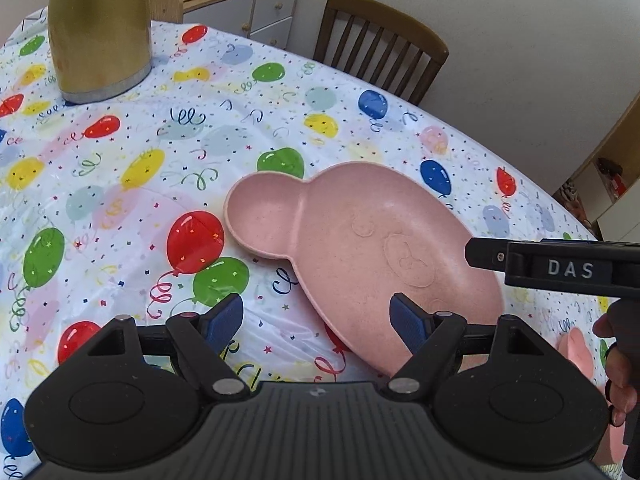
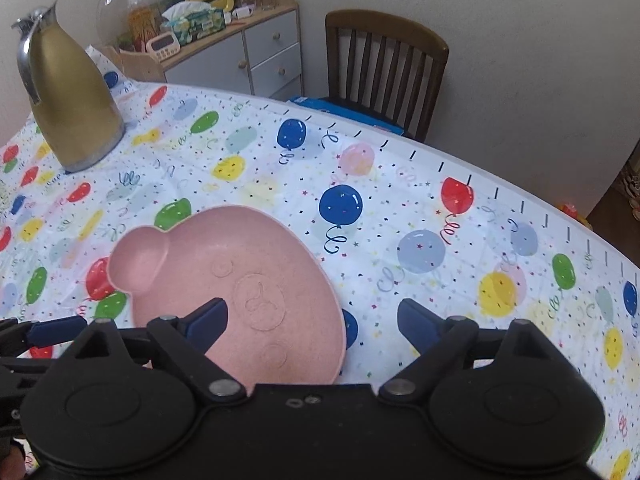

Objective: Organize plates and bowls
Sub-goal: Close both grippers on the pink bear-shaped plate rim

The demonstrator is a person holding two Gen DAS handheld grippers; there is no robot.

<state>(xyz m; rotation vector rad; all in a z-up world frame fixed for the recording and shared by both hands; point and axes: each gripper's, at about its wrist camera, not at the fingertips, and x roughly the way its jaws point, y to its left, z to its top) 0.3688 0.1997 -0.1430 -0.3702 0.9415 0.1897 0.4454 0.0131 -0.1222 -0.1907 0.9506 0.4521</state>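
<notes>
Pink plate (image 1: 360,240): bear-shaped, speckled matte, lying flat on the table; one round ear compartment (image 1: 262,216) at its far left, a raised face outline in the main well.
Plate position: near edge of the table, partly hidden behind both grippers' bodies; rim resting on the cloth.
Second pink piece (image 1: 576,350): only a sliver shows at the right edge of the left wrist view, beside a hand; its kind cannot be told.
Left gripper (image 1: 318,320): jaws spread wide, nothing clamped; its right blue pad (image 1: 408,322) is over the plate's near rim, the left pad over bare cloth. Contact cannot be told.
Right gripper (image 2: 312,322): jaws apart, nothing clamped; its left pad (image 2: 208,318) lies over the plate's well, the right pad over cloth beyond the rim.
Hand (image 1: 618,364): wrapped on the right gripper's handle.
Tablecloth (image 2: 400,184): white, glossy, printed with coloured balloons and confetti.
Gold thermos jug (image 2: 72,96): upright, far left, well apart from the plate.
Wooden chair (image 2: 384,68): at the table's far side.
Cabinet (image 2: 256,52): against the wall, top cluttered.
</notes>
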